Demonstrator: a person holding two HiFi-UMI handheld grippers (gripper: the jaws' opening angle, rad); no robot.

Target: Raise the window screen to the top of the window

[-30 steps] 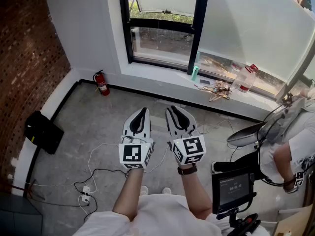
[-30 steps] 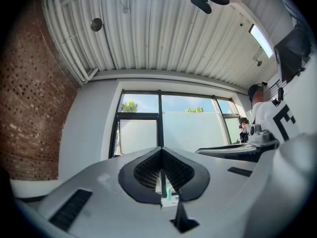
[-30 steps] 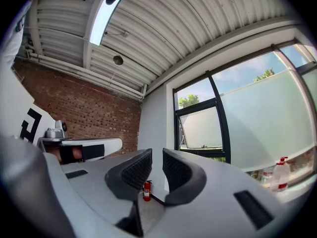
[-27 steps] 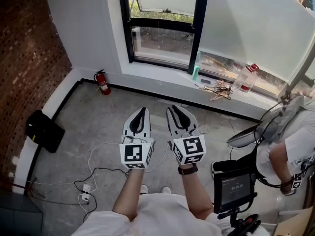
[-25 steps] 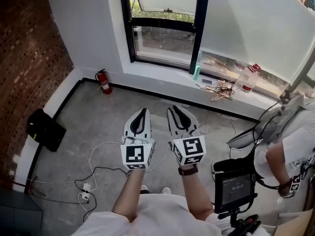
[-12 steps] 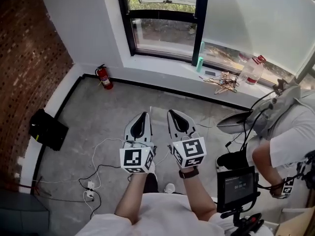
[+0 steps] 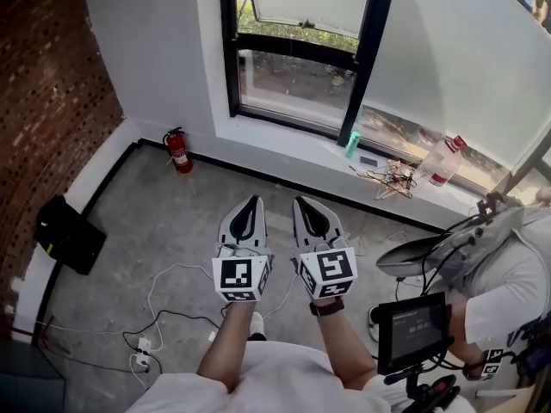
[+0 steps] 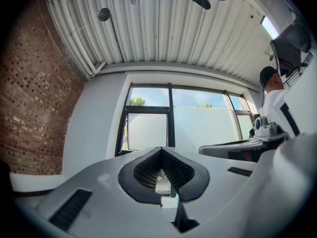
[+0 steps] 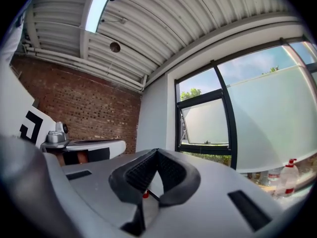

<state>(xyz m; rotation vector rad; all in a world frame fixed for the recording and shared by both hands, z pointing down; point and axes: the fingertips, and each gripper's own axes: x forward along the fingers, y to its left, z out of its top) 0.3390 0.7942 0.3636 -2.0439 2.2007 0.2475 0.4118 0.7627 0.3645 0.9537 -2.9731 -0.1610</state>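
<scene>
We hold two grippers side by side above the concrete floor (image 7: 146,222), well apart from the window. The left gripper (image 7: 252,200) is clenched, its jaw tips pressed together on nothing. The right gripper (image 7: 302,201) is clenched and empty too. The window screen (image 7: 456,58), a frosted white sheet, is at one o'clock. It covers the lower part of the right pane, with sky above its top edge. A red fire extinguisher (image 7: 177,150) stands against the wall at ten o'clock.
</scene>
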